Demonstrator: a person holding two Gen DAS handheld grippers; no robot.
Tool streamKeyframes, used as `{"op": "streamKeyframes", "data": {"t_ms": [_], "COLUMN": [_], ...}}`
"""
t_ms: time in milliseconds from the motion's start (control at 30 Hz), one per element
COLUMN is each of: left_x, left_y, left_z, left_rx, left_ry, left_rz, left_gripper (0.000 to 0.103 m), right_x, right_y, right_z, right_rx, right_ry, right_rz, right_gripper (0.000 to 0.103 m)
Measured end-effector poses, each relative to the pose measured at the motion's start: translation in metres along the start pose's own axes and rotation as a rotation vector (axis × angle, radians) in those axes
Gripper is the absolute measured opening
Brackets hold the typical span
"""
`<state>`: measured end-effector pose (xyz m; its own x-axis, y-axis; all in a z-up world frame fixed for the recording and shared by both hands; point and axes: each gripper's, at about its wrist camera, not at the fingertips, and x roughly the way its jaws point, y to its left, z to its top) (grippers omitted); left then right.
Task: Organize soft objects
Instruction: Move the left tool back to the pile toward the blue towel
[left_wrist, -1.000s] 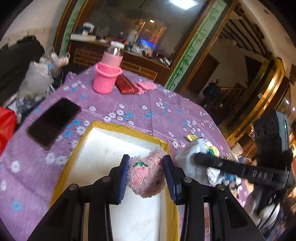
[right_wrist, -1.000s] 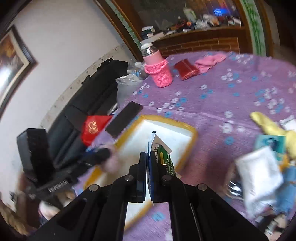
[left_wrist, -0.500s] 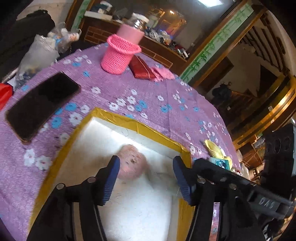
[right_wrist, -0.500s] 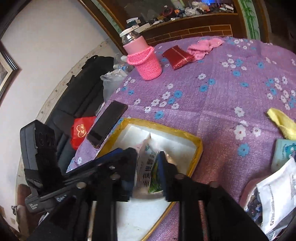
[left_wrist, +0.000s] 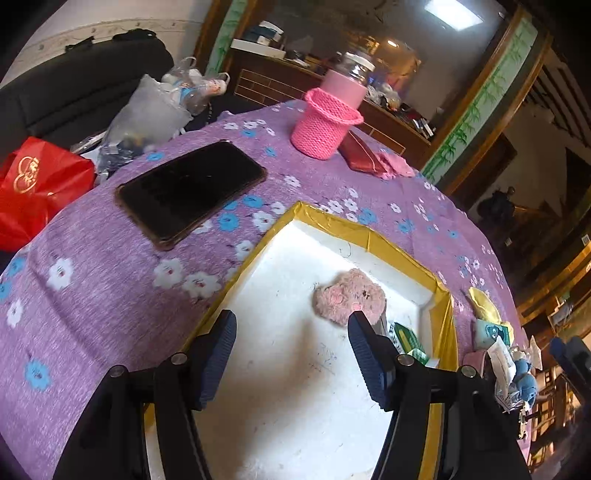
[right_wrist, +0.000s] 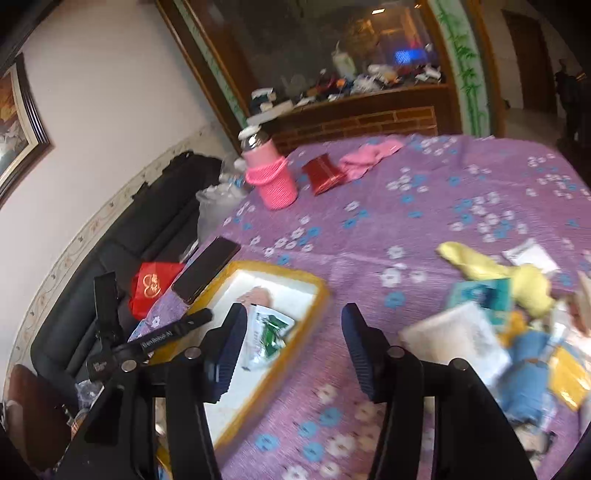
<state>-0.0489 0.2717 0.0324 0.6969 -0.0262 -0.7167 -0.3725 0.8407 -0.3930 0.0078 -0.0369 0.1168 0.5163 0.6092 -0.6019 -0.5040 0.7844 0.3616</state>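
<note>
A pink plush (left_wrist: 349, 301) lies loose in the white tray with a yellow rim (left_wrist: 334, 221), just beyond my left gripper (left_wrist: 291, 328). That gripper is open over the tray floor with nothing between its fingers. Beside the plush rests a green-and-white packet (left_wrist: 408, 341). The right wrist view shows the same packet (right_wrist: 267, 332) inside the tray (right_wrist: 321, 295). My right gripper (right_wrist: 293, 317) hovers over the tablecloth beside the tray; its jaws are opening and hold nothing. To its right sit a yellow cloth (right_wrist: 480, 266), a blue plush (right_wrist: 532, 354) and a white packet (right_wrist: 458, 336).
On the purple flowered tablecloth (left_wrist: 92, 266) lie a black phone (left_wrist: 188, 192), a bottle in a pink knitted sleeve (left_wrist: 325, 125), a red wallet (left_wrist: 360, 155) and a pink cloth (left_wrist: 397, 168). A red bag (left_wrist: 33, 184) and a plastic bag (left_wrist: 147, 110) rest on the black sofa.
My left gripper opened and let go of the pink plush, which now lies in the tray. My right gripper released the packet into the tray and swung off to the right.
</note>
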Motion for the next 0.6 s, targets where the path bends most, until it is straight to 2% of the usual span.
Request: {"op": "streamKeyframes", "data": {"t_ms": [67, 167, 233, 267, 400, 600], "left_x": [-0.003, -0.007, -0.022, -0.032, -0.063, -0.063], "left_y": [0.003, 0.003, -0.007, -0.017, -0.066, -0.141], "left_z": [0.0, 0.002, 0.003, 0.002, -0.007, -0.032], "left_rx": [-0.012, -0.027, 0.001, 0.025, 0.147, 0.307], "left_ry": [-0.015, -0.006, -0.035, -0.057, -0.095, -0.01], "left_rz": [-0.02, -0.041, -0.039, -0.057, -0.138, -0.244], "left_gripper": [0.066, 0.066, 0.066, 0.066, 0.08, 0.081], "right_x": [-0.019, -0.058, -0.082, -0.093, -0.12, -0.123], "right_y": [-0.009, -0.034, -0.051, -0.061, -0.11, -0.188], "right_z": [-0.004, -0.01, -0.015, -0.018, -0.028, -0.046], "right_rx": [0.002, 0.02, 0.038, 0.047, 0.115, 0.257], "right_ry": [-0.032, -0.11, -0.157, -0.174, -0.215, -0.244], "right_rz": [-0.02, -0.083, -0.125, -0.146, -0.236, -0.312], "right_gripper": [0.054, 0.069, 0.07, 0.071, 0.073, 0.073]}}
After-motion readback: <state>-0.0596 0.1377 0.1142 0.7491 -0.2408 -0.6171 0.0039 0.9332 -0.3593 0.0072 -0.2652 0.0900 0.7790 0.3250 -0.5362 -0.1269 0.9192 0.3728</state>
